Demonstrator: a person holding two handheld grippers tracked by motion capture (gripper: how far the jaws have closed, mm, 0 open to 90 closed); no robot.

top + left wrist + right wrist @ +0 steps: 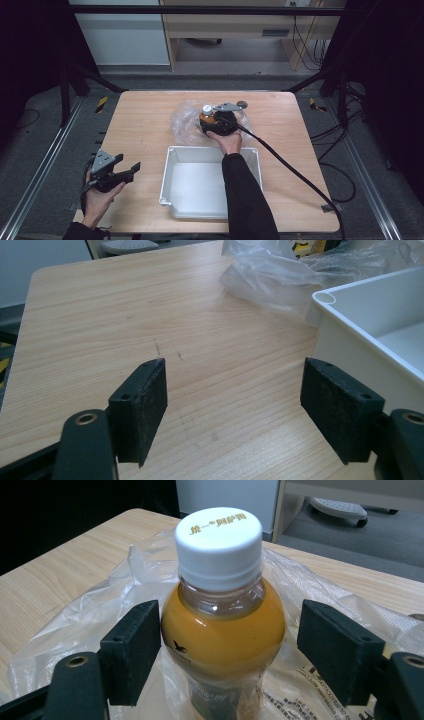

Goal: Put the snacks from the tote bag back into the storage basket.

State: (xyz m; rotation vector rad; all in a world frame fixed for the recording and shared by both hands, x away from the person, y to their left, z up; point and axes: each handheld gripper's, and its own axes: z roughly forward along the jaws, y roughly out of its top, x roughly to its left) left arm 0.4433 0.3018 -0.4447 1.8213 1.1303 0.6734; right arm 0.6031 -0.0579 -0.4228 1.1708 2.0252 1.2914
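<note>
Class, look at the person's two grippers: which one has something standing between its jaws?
The right gripper: its open jaws flank the orange juice bottle standing in the clear plastic bag. The left gripper is open over bare table.

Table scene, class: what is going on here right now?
A person works at a wooden table with a gripper in each hand. The right gripper is at a bottle of orange drink with a white cap, standing upright in a clear plastic bag beyond a white tray. Its fingers sit either side of the bottle, one close against it and one apart, so it is not clamped. The left gripper waits open over bare table beside the tray, holding nothing.
</note>
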